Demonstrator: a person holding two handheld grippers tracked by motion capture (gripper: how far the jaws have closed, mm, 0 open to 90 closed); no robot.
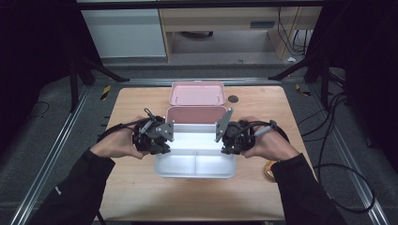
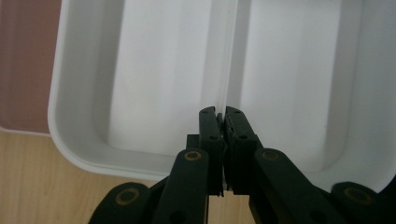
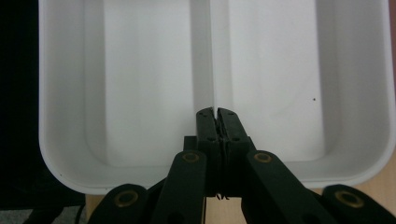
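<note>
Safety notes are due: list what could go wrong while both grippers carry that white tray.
1. The left gripper and right gripper each pinch only the thin divider of the white tray, so it might slip or tip.
2. The pink box sits right behind it and could be knocked.

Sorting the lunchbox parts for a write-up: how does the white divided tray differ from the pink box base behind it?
The white divided plastic tray has partition walls splitting it into compartments; the pink plastic box base shows none. Both grippers clamp the tray's partition; the pink base is untouched. The tray sits nearer the person, overlapping the pink base. Both are rounded rectangles.
</note>
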